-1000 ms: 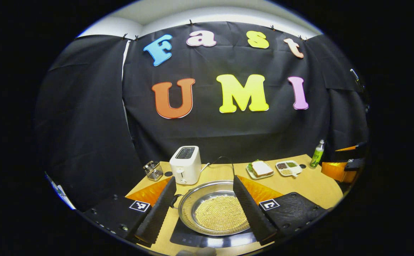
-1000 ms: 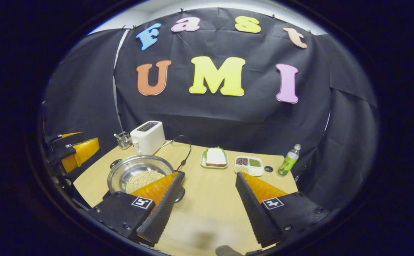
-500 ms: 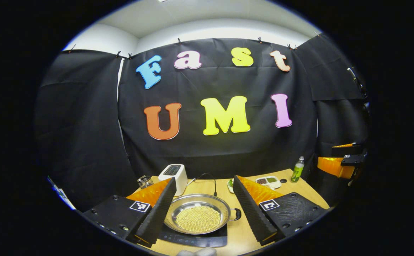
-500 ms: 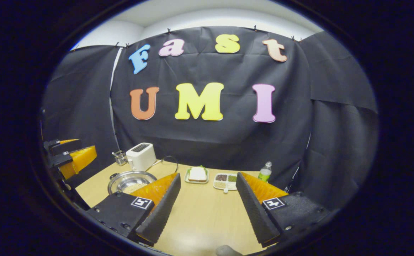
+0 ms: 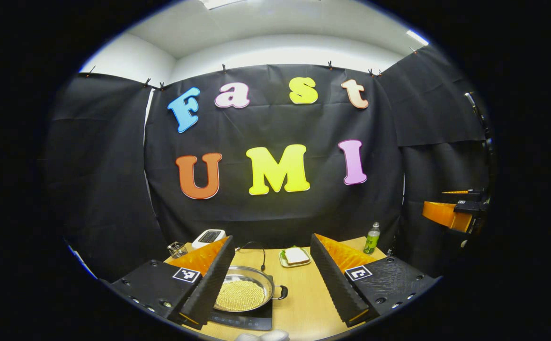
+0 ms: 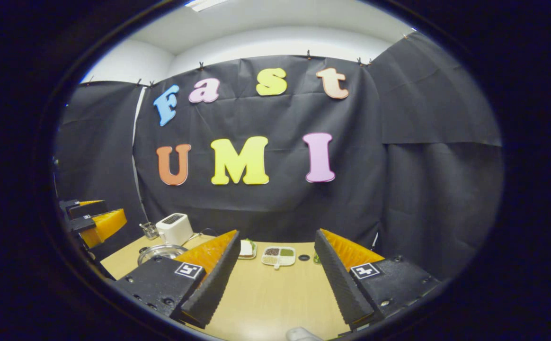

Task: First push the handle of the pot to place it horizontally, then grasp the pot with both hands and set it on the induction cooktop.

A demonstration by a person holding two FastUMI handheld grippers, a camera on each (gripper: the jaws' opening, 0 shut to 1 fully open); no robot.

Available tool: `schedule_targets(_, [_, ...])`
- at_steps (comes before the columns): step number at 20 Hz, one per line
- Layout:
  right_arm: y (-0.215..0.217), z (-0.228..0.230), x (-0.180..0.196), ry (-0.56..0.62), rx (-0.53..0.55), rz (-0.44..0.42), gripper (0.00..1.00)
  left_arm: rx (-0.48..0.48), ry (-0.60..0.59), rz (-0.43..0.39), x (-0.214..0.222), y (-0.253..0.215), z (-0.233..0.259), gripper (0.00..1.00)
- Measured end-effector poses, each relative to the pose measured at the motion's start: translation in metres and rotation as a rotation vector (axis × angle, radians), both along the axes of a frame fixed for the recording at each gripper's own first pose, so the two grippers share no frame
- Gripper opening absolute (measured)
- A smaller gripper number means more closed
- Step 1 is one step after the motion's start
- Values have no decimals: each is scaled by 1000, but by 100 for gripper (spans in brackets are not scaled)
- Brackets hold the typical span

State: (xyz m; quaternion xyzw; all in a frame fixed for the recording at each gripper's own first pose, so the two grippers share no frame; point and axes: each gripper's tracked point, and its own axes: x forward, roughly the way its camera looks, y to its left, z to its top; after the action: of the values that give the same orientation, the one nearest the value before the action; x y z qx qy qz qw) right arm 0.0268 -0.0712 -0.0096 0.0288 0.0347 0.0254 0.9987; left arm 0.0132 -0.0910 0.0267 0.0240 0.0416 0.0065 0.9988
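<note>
The pot (image 5: 242, 294) sits on the induction cooktop (image 5: 252, 321) on the table (image 5: 304, 308), its handle level, so the task looks complete, with the left gripper (image 5: 273, 279) and right gripper (image 6: 278, 277) both spread, empty, well clear.

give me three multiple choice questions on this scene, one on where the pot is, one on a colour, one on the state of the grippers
1. Where is the pot?
A. on the induction cooktop
B. on the toaster
C. on the floor

2. What colour is the toaster?
A. red
B. white
C. blue

3. How does the left gripper stand?
A. shut on the pot
B. shut on the bottle
C. open, holding nothing

Answers: 1 A, the pot sits on the dark cooktop in the left gripper view. 2 B, its body is white. 3 C, its fingers are spread wide, apart from the pot; the right gripper is open too.
</note>
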Motion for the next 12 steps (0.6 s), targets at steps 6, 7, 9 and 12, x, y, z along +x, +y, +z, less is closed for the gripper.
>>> schedule_targets(6, [-24,5,-8,-15,10,-15,97,-7,-18,-7,1,-21,6,95])
schedule_targets(7, [-27,3,-8,-9,12,-19,99,-7,-21,-2,1,-21,5,95])
schedule_targets(9, [-31,2,-7,-5,11,-19,99,-13,-23,7,0,-23,6,95])
schedule_targets(12, [-32,2,-7,-2,10,-15,99,-18,-26,21,2,-23,7,95])
